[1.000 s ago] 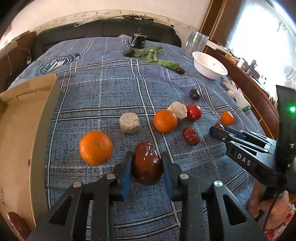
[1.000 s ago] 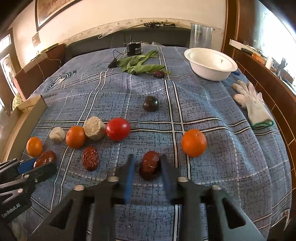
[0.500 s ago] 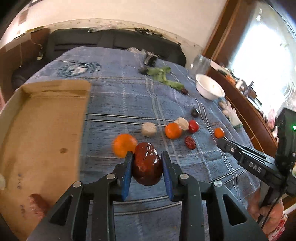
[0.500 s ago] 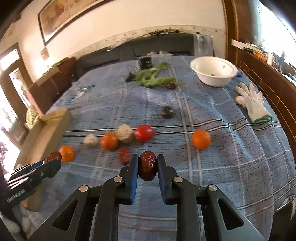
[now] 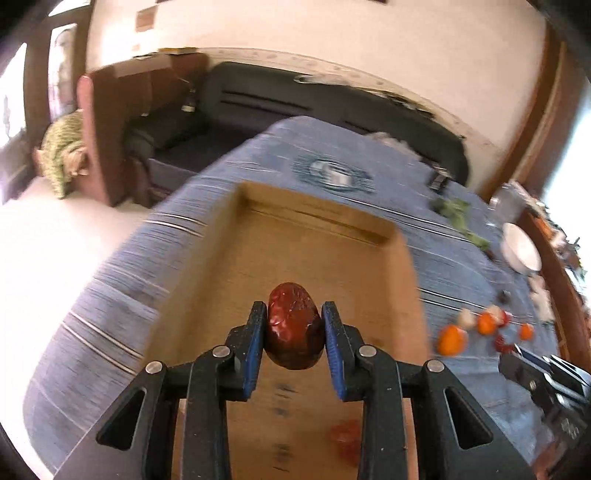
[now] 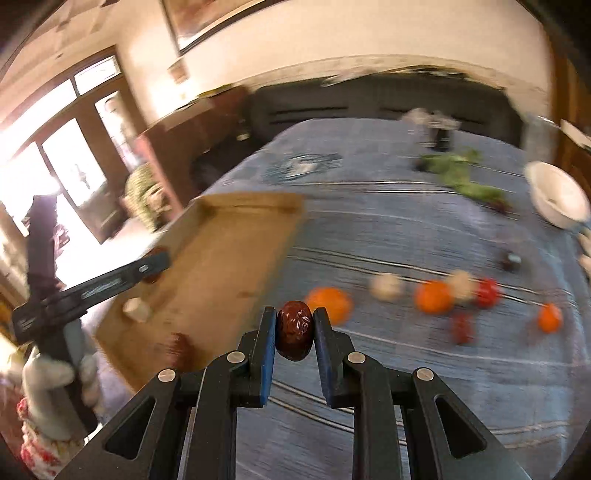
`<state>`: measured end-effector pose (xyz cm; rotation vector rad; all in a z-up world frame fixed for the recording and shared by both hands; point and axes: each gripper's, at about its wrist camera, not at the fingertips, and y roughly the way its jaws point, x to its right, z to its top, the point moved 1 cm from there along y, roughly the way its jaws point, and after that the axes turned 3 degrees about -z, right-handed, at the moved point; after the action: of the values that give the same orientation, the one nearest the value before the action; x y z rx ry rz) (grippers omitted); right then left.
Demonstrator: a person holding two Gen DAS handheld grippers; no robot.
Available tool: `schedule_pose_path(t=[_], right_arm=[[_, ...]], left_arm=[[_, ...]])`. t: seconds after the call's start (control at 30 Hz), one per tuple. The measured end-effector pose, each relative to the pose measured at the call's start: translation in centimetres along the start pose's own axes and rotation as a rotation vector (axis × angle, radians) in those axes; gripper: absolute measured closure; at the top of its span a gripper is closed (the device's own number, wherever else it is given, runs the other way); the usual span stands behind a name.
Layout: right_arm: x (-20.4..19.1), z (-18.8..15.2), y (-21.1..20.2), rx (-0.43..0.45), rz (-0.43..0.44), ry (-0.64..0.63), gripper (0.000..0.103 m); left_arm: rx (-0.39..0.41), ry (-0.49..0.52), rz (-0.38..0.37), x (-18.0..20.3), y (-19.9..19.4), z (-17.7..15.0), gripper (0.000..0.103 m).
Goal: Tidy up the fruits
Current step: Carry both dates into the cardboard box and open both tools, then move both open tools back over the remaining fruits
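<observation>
Wall: cream wall (image 6: 332, 33) faces me, with a framed picture (image 6: 207, 14).
Seat: dark sofa (image 5: 258, 99).
Light: window (image 6: 55, 166) glares at my left.

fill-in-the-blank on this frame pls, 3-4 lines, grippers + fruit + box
1. The left gripper is shut on a red ____.
2. In the left wrist view, that fruit hangs over the open cardboard ____.
3. The right gripper holds its red date over the ____ checked cloth, right of the box.
4. The white bowl near the cloth's far right edge holds ____ of the fruits.

Missing words: date; box; blue; none
</observation>
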<state>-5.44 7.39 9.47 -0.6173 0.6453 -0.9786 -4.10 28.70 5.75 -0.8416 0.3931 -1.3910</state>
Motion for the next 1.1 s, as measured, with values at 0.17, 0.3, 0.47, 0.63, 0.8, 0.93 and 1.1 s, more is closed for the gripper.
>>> schedule_pose_path(t=[0.17, 0.3, 0.47, 0.63, 0.8, 0.93, 1.1], right_arm=[[-5.0, 0.8, 3.8, -0.050, 0.028, -0.099, 0.080], [-7.1, 1.0, 7.0, -0.100, 0.025, -0.133, 0.080], [-8.5, 0.8, 9.7, -0.139, 0.019, -0.154, 0.080], [-9.5, 0.8, 11.1, -0.145, 0.004, -0.184, 0.080], [-9.3, 1.1, 11.0, -0.136, 0.016, -0.169, 0.077], [-8.2, 1.6, 9.3, -0.100, 0.021, -0.136, 0.070], [-4.4, 1.9, 5.7, -0.034, 0.017, -0.043, 0.056]], left_arm=[[-0.047, -0.011, 0.057, -2.7, 1.5, 0.8, 0.073], [-0.095, -0.010, 0.070, -3.9, 2.9, 0.6, 0.073], [-0.127, -0.022, 0.052, -4.4, 4.1, 0.2, 0.073], [-0.124, -0.030, 0.040, -4.5, 3.8, 0.2, 0.072], [-0.127, -0.053, 0.020, -4.7, 3.4, 0.2, 0.066], [-0.073, -0.096, -0.005, -4.7, 1.3, 0.2, 0.059], [-0.023, -0.131, -0.056, -3.9, -1.1, 0.2, 0.049]])
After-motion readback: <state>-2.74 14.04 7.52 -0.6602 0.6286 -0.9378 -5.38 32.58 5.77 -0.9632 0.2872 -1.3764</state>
